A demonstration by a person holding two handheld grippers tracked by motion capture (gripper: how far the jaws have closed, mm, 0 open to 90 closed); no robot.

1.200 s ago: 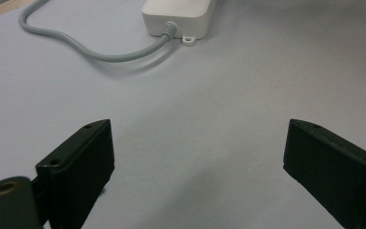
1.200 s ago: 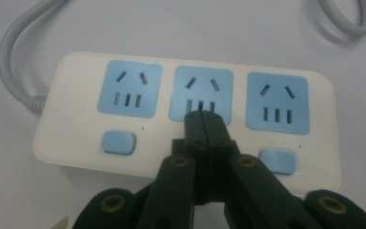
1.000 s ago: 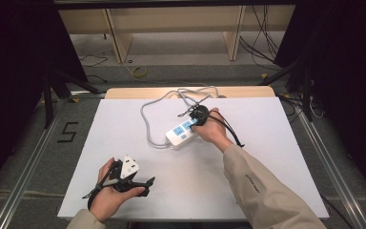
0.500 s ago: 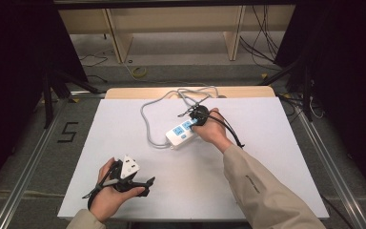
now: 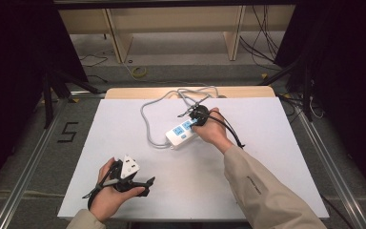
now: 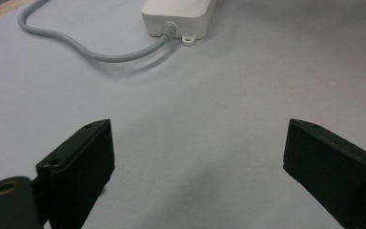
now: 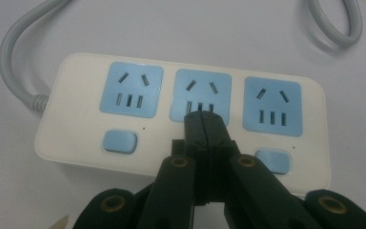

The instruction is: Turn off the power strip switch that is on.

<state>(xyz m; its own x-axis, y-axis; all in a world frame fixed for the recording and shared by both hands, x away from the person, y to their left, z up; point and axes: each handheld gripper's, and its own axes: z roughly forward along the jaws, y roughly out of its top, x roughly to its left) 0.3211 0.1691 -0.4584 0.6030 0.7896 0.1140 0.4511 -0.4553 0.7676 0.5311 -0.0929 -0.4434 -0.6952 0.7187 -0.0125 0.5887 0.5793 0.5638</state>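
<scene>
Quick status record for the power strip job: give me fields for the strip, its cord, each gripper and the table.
power strip: white, three blue sockets, each with a blue switch button; lies flat on the table
cord: grey, leaves one end of the strip and loops toward the far edge
right gripper: jaws shut, tips over the middle socket's lower edge, right above its button; contact unclear
left gripper: jaws open, nothing between them, low over bare table near the person
table: white top

Only readable mark I can spot is a black "5" (image 5: pixel 68 132) on the floor (image 5: pixel 38 157), well off beyond the left gripper (image 5: pixel 132 181).
</scene>
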